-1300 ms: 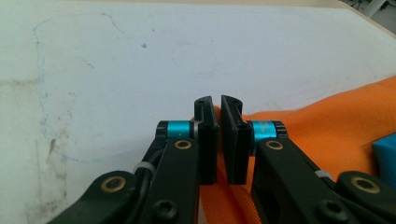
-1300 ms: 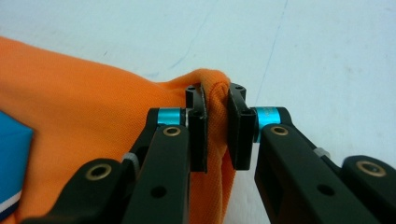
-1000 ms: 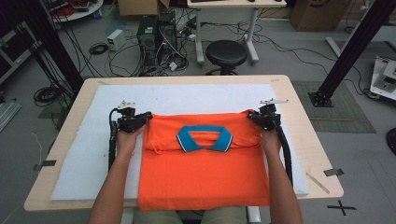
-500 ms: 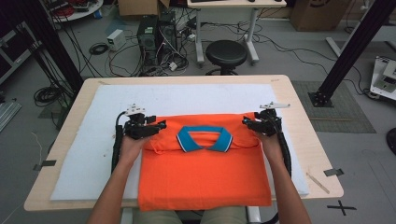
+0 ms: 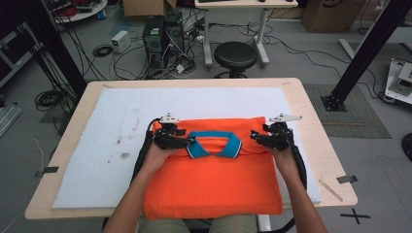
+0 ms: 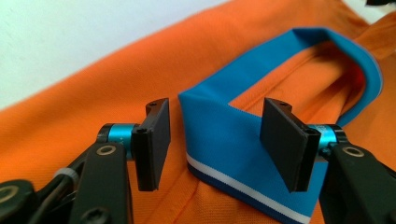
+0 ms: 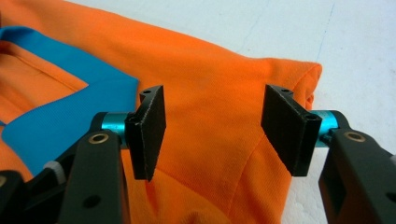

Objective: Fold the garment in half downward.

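An orange polo shirt (image 5: 214, 184) with a blue collar (image 5: 232, 145) lies folded on the white mat (image 5: 116, 126). My left gripper (image 5: 187, 141) lies on the shirt at the collar's left end. It is open and its jaws have just been opening. In the left gripper view the collar (image 6: 280, 51) runs between the jaws of the left gripper (image 6: 219, 142), and the pads do not press on it. My right gripper (image 5: 255, 137) rests near the collar's right end, open, its jaws also just opened. The right gripper (image 7: 215, 135) spans the orange shoulder fabric (image 7: 215, 84) without pinching it.
The mat covers most of a wooden table (image 5: 311, 111). The shirt's lower hem reaches the table's near edge. Bare mat (image 7: 327, 32) lies beyond the shirt's right corner. A black stool (image 5: 235, 56) and a computer tower (image 5: 163, 34) stand on the floor behind the table.
Both grippers were shut at the shirt's upper corners a second ago. They opened and slid inward toward the collar, the left one farther than the right.
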A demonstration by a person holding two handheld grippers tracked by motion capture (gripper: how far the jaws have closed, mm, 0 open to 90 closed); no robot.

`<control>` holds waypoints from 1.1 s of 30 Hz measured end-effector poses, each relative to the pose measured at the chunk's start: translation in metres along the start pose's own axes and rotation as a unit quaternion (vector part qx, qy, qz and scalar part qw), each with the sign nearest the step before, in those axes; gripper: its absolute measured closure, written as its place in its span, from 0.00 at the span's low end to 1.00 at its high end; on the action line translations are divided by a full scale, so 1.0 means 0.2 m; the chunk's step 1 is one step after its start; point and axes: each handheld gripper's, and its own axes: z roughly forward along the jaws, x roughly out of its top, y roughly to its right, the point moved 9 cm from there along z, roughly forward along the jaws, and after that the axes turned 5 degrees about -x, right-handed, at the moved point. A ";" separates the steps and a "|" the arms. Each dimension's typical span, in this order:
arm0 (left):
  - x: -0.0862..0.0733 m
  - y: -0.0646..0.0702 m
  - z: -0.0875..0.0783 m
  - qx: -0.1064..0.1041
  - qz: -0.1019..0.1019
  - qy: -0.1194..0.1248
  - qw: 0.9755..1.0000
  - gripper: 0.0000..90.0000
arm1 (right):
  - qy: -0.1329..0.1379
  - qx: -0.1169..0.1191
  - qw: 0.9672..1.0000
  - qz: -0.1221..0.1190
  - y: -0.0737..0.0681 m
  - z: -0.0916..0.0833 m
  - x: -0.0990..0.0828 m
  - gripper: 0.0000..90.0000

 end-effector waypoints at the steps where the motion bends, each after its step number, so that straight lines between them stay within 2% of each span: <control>1: -0.01 0.00 0.00 0.002 0.001 -0.002 1.000 0.50 | -0.002 0.001 1.000 0.000 0.00 0.00 -0.01 0.45; 5: -0.04 0.01 0.02 0.017 0.012 -0.013 1.000 0.73 | -0.003 0.007 1.000 0.003 0.00 -0.01 -0.02 0.45; 6: -0.04 0.01 0.01 0.019 0.012 -0.008 1.000 0.80 | -0.002 0.006 1.000 0.004 0.00 -0.01 -0.02 0.45; 8: -0.04 0.02 -0.01 0.015 0.007 0.007 1.000 0.85 | 0.000 0.011 1.000 0.005 -0.01 -0.01 -0.02 0.45; 16: -0.04 0.11 -0.13 -0.015 0.020 0.063 0.998 0.88 | -0.001 0.033 0.999 -0.008 -0.11 -0.02 -0.01 0.45; 20: -0.06 0.17 -0.17 -0.034 0.033 0.069 0.996 0.88 | 0.000 0.070 0.997 -0.016 -0.22 0.00 0.01 0.44; 23: -0.08 0.21 -0.19 -0.046 0.041 0.068 0.996 0.88 | -0.013 0.097 0.995 -0.012 -0.31 0.03 0.01 0.43; 25: -0.10 0.24 -0.20 -0.052 0.043 0.067 0.995 0.88 | -0.023 0.100 0.995 -0.020 -0.35 0.07 0.01 0.43; 26: -0.11 0.24 -0.20 -0.055 0.045 0.066 0.995 0.88 | -0.031 0.098 0.994 -0.028 -0.37 0.09 0.00 0.45; 27: -0.12 0.25 -0.21 -0.057 0.044 0.066 0.995 0.88 | -0.039 0.096 0.994 -0.033 -0.39 0.10 0.00 0.52; 29: -0.13 0.25 -0.22 -0.058 0.045 0.067 0.995 0.88 | -0.047 0.096 0.993 -0.054 -0.41 0.11 -0.02 0.76; 31: -0.13 0.25 -0.22 -0.060 0.044 0.067 0.995 0.87 | -0.042 0.095 0.992 -0.065 -0.42 0.10 -0.02 0.94; 32: -0.13 0.24 -0.22 -0.060 0.042 0.067 0.995 0.87 | -0.042 0.097 0.992 -0.073 -0.42 0.09 -0.02 1.00; 33: -0.13 0.24 -0.23 -0.061 0.036 0.067 0.995 0.85 | -0.040 0.095 0.991 -0.082 -0.42 0.08 -0.03 1.00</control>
